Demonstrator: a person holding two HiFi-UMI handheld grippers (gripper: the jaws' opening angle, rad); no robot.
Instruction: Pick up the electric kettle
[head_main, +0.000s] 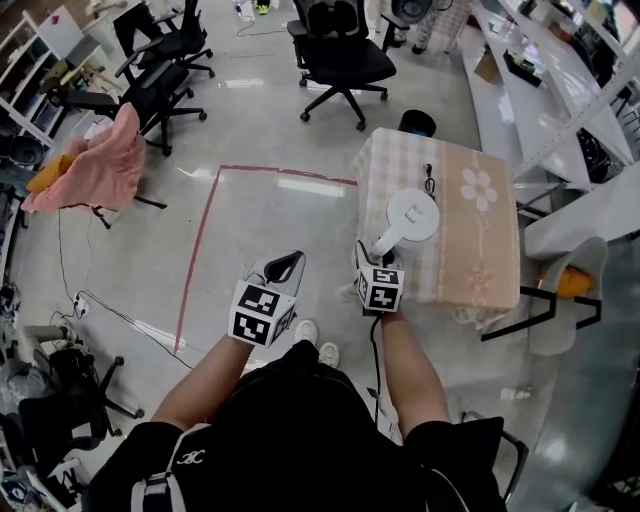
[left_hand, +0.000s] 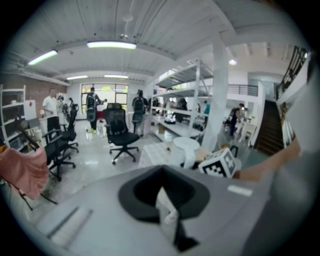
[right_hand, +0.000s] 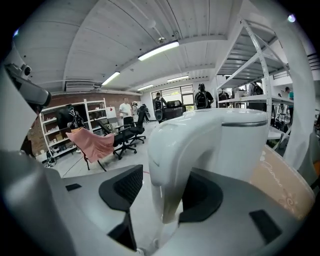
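Note:
A white electric kettle stands on a small table with a checked and beige cloth, its handle pointing toward me. My right gripper is at the table's near edge with the handle between its two black pads. The jaws stand wide, with a gap showing on the left side of the handle. The kettle body fills the right gripper view behind it. My left gripper hangs over the floor left of the table, shut and empty. In the left gripper view the kettle shows ahead to the right.
A black cord lies on the cloth behind the kettle. Red tape marks the floor left of the table. Office chairs stand beyond it, one draped with a pink cloth. White shelving runs along the right.

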